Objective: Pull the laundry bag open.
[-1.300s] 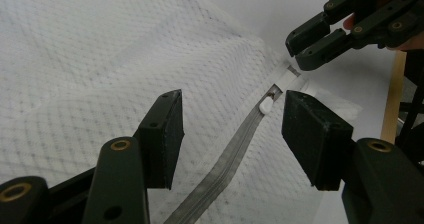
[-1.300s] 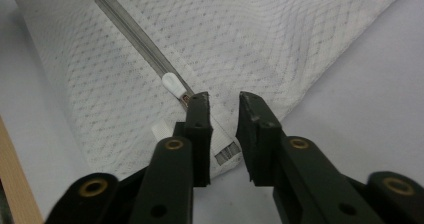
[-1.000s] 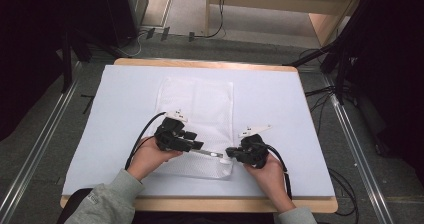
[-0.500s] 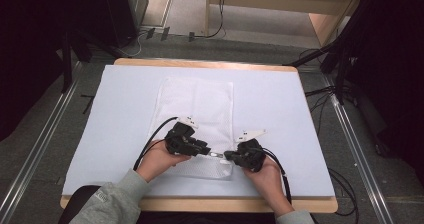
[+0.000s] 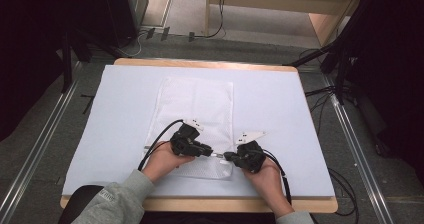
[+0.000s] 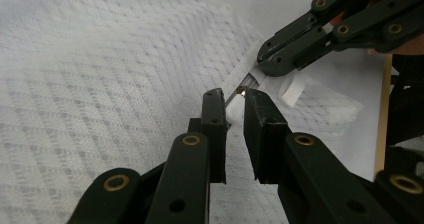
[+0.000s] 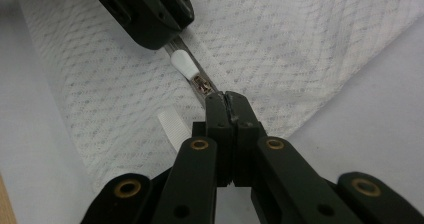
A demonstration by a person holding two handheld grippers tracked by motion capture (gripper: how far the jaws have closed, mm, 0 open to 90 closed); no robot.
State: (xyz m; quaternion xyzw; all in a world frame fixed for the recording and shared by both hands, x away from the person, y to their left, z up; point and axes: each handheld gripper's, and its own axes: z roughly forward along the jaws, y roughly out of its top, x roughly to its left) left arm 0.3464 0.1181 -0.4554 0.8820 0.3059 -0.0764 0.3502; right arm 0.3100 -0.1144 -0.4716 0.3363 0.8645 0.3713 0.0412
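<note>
Zipping a mesh bag at the desk's 6 o'clock edge

The soft, limp bag [image 5: 195, 114] lay flat. Right tongs [image 7: 226, 100] pinched its zipper end [image 7: 212, 96]; left tongs [image 6: 235, 104], just closing, stood narrow around the small white pull [image 6: 235, 113], the best hold.

Nothing legible anywhere here; the faint print on the grey sleeve [image 5: 112, 198] is too blurred to read.

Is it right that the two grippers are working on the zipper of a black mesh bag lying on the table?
Not quite: the mesh bag is white, not black, as the high view shows. The left gripper and right gripper do meet at its zipper, on the table.
</note>
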